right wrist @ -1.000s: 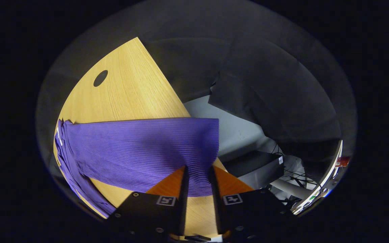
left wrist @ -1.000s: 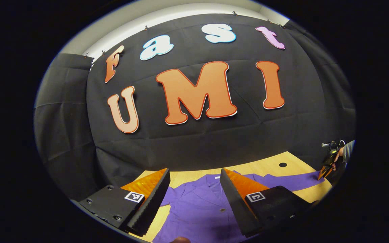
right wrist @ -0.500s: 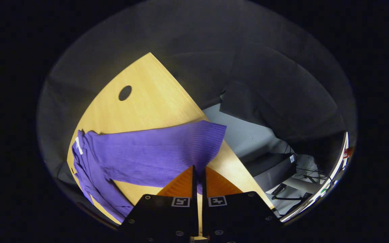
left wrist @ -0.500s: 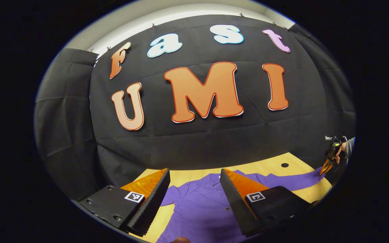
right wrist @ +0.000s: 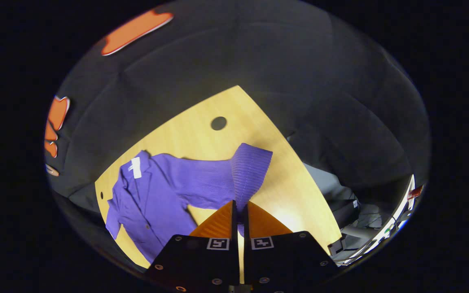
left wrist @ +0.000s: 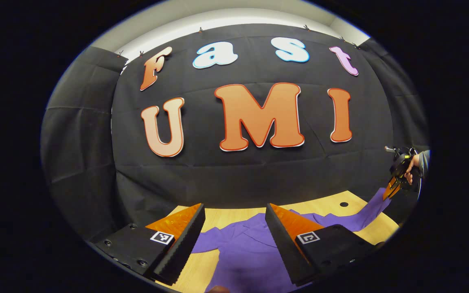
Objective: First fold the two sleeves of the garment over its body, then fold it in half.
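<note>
Your left gripper [left wrist: 234, 228] stands with its jaws wide apart, holding nothing, poised over the near part of the purple garment [left wrist: 250, 256] on the wooden table [left wrist: 332, 199]. In the left gripper view the garment's body lies directly below and ahead of those open fingers, collar toward the booth wall, with one sleeve running off to the right. At the far right of that view your right gripper [left wrist: 390, 191] and the hand [left wrist: 411, 169] holding it are raised above the table's edge, with the sleeve end rising to meet it.

In the right gripper view your right gripper [right wrist: 239, 209] has its jaws closed on the cuff of the sleeve [right wrist: 248, 171], both fingers pressing the ribbed cloth. The cuff is lifted off the table. From there the sleeve's long axis runs away to the left, down to the shoulder, and the garment's body [right wrist: 149, 203] lies flat at the left of that view, buttons and neck label [right wrist: 135, 167] facing up.

Judgement: the coming move turns on that axis. The body lies left of your closed jaws, so the cuff must be carried leftward along the sleeve's own line and laid across the chest. Your right gripper is the nearer one and already has the cloth. The second sleeve and the half fold are not yet done
</note>
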Tool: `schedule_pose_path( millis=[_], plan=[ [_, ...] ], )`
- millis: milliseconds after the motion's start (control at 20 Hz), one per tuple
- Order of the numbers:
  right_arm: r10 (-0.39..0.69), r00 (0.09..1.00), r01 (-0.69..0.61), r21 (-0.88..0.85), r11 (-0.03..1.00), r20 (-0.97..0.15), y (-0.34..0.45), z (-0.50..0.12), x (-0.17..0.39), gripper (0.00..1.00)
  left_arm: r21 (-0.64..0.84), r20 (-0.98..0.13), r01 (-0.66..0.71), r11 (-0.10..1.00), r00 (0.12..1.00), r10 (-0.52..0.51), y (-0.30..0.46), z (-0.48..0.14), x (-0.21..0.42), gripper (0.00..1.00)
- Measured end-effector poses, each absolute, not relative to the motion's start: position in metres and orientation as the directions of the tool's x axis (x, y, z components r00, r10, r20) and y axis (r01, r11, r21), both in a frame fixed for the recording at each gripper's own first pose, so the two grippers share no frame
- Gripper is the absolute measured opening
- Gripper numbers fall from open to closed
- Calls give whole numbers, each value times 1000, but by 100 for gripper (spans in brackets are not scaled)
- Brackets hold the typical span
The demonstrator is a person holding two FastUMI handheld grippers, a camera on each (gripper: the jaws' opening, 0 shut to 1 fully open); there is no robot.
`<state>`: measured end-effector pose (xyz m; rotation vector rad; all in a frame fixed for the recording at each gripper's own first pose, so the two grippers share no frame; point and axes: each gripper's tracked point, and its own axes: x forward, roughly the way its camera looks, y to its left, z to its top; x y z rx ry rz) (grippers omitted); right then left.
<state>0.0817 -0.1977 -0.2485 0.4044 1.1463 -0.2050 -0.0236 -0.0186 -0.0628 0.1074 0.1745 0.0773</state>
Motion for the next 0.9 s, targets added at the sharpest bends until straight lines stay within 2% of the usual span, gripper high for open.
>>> schedule_pose_path(
  millis=[450, 900],
  plan=[
    [110, 490, 157, 211, 965, -865, -45, -165, 100, 5, 75, -164, -99, 992, 980, 110, 77, -66, -25, 94],
    [203, 518, 44, 262, 964, -831, 85, -139, 110, 5, 42, -196, -161, 986, 966, 167, 171, -86, -34, 94]
  ],
)
